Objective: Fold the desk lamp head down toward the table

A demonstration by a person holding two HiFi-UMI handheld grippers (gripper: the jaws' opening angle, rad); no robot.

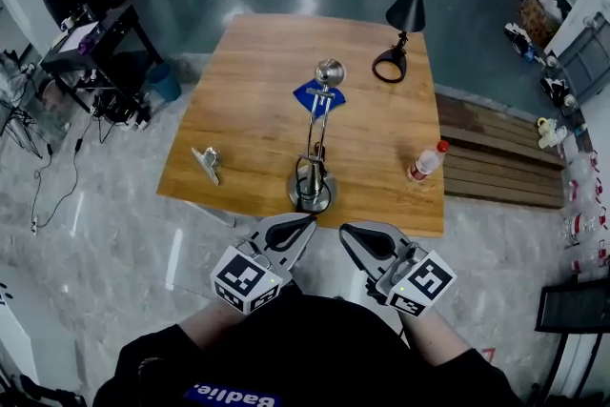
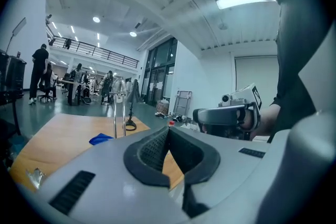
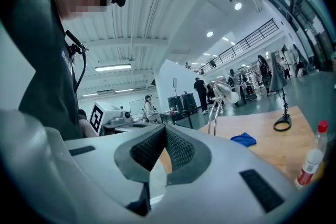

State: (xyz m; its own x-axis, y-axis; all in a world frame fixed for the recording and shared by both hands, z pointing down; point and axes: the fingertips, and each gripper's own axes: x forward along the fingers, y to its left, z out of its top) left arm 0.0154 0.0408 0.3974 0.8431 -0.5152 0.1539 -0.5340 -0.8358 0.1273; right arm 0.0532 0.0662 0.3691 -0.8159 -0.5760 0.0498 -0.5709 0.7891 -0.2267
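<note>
Holding both grippers short of the table's (image 1: 238,110) near edge, over the floor. My left gripper (image 1: 291,229): jaws pressed together, nothing in them. My right gripper (image 1: 367,241): the same (pads meet, empty). Chrome desk lamp (image 1: 317,133) stands near the front edge, just beyond my jaws, arm upright, lamp head (image 1: 330,71) raised. Blue cloth (image 1: 307,95) on the wood past its base. Bottle (image 1: 427,162) to its right, well apart.

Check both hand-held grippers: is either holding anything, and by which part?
Nothing is held. The left hand-held gripper and the right hand-held gripper are both shut with nothing between the jaws. The chrome desk lamp stands clear of both.
</note>
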